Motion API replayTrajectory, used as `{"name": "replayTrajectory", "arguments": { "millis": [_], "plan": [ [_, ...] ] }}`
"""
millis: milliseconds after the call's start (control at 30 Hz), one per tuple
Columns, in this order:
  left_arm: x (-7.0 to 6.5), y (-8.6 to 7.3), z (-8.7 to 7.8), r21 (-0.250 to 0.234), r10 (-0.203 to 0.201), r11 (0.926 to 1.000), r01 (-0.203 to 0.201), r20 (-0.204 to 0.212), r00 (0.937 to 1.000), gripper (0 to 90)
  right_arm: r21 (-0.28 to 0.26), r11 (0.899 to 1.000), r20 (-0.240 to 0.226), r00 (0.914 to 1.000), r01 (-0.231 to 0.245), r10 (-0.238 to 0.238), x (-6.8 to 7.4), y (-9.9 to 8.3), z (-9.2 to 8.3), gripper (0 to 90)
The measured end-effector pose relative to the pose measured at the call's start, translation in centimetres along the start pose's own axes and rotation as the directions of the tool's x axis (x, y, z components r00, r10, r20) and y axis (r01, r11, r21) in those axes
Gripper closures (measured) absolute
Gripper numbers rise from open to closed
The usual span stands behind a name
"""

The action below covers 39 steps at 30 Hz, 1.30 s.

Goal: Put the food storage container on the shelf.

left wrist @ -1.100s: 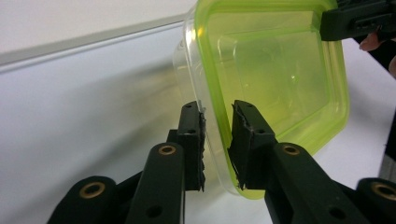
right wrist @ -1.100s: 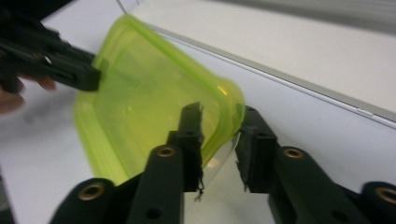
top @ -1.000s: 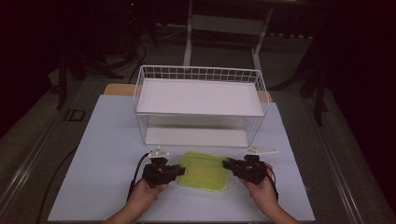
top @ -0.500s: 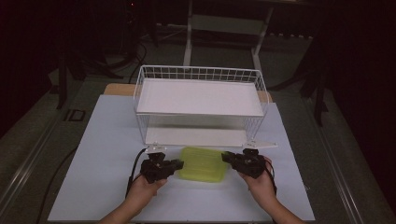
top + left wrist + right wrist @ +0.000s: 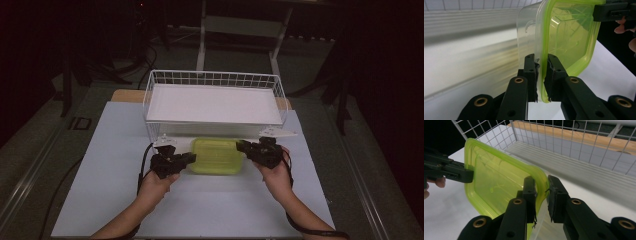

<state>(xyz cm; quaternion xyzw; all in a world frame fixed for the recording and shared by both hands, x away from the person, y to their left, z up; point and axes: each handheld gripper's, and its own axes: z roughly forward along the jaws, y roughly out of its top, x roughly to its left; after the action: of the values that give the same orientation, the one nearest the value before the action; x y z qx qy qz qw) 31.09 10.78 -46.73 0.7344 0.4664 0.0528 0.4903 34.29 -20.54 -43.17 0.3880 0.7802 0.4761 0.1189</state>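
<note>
A clear plastic container with a lime-green lid (image 5: 216, 156) is held between both grippers just in front of the white wire rack (image 5: 215, 80). My left gripper (image 5: 189, 158) is shut on its left rim, and in the left gripper view the pads (image 5: 532, 67) pinch the lid's edge (image 5: 569, 32). On the opposite rim my right gripper (image 5: 243, 146) is shut. The right gripper view has its jaws (image 5: 541, 182) clamped over the green lid (image 5: 499, 177), with the left gripper (image 5: 456, 172) on the far edge. The container's far side reaches under the rack's shelf.
The wire rack has a white shelf board (image 5: 215, 102) with a low open space beneath it. It stands on a pale mat (image 5: 100, 165) that covers the table. A wooden strip (image 5: 125, 95) runs behind the rack. Dark floor and stands surround the table.
Both hands have carried the container away from the person, up off the mat and towards the rack. The grips on its two edges have stayed the same.
</note>
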Motion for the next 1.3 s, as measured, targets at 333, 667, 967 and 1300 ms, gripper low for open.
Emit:
{"name": "replayTrajectory", "arguments": {
  "millis": [333, 667, 967, 1300],
  "plan": [
    [1.9, -0.3, 2.3, 0.040, -0.016, 0.9991, 0.017, -0.031, 0.9994, 80.4, 0.021, 1.000, 0.031, 0.9994, -0.017, 0.016, -1.0, -0.4, 2.3, 77.8],
    [2.9, -0.5, 3.7, 0.043, -0.028, 0.9986, 0.030, -0.049, 0.9984, 80.2, 0.032, 0.999, 0.051, 0.9981, -0.035, 0.033, -2.0, -0.9, 4.0, 77.4],
    [3.6, -0.5, 4.0, 0.037, -0.044, 0.9983, 0.046, -0.051, 0.9978, 80.1, 0.017, 1.000, 0.074, 0.9971, -0.022, 0.020, -2.1, -1.0, 4.9, 76.9],
    [3.4, -0.5, 4.3, 0.008, -0.046, 0.9989, 0.047, -0.067, 0.9967, 79.1, -0.040, 0.999, 0.111, 0.9937, 0.019, -0.015, -2.2, -1.6, 5.3, 75.1]
  ]
}}
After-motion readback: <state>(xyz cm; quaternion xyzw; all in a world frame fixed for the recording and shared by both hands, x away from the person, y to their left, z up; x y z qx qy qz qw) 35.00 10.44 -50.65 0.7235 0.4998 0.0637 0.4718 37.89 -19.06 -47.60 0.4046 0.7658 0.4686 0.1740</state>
